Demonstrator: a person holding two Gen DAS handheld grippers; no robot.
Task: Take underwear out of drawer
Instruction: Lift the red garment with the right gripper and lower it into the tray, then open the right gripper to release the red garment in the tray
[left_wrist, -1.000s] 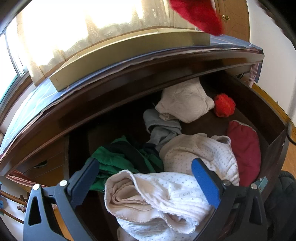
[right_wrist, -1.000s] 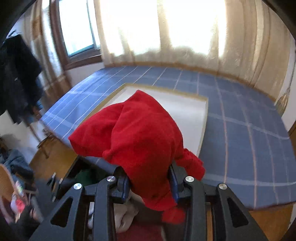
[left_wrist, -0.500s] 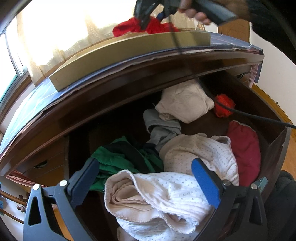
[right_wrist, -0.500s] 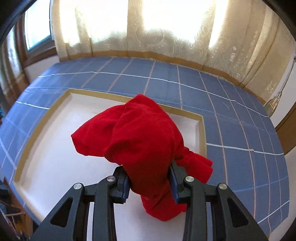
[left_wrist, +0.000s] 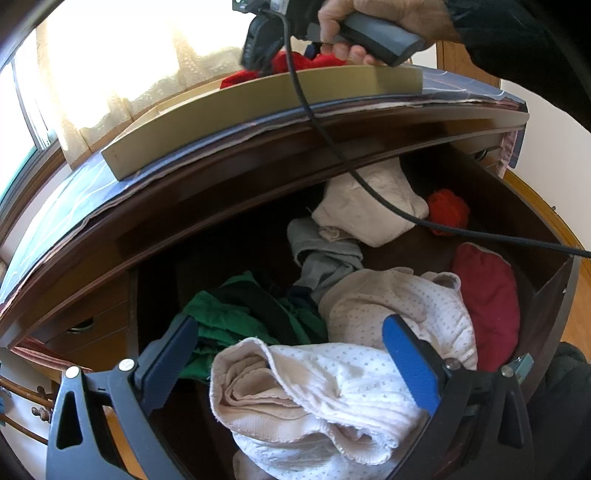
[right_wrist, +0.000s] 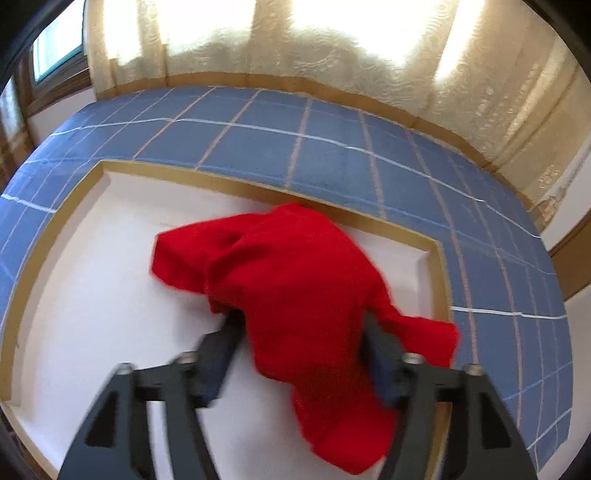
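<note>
A red piece of underwear (right_wrist: 295, 277) lies crumpled on the white tray (right_wrist: 74, 295) on top of the dresser. My right gripper (right_wrist: 299, 343) stands around it; its jaws have just been opening and the cloth sits loose between the spread fingers. In the left wrist view a hand holds that gripper (left_wrist: 266, 44) over the tray's rim (left_wrist: 258, 99), with the red cloth (left_wrist: 288, 61) beneath. My left gripper (left_wrist: 288, 332) hangs open over the drawer (left_wrist: 546, 288), just above a white dotted garment (left_wrist: 332, 387).
The drawer also holds a green garment (left_wrist: 236, 317), a grey one (left_wrist: 325, 258), a cream one (left_wrist: 369, 206), a dark red one (left_wrist: 487, 306) and an orange-red ball (left_wrist: 448, 210). A black cable (left_wrist: 369, 184) crosses over it. A blue checked cloth (right_wrist: 332, 147) covers the dresser top.
My right gripper carried the red underwear over the tray and lowered it onto the white surface, then spread its jaws. The left gripper and the drawer's contents stayed still.
</note>
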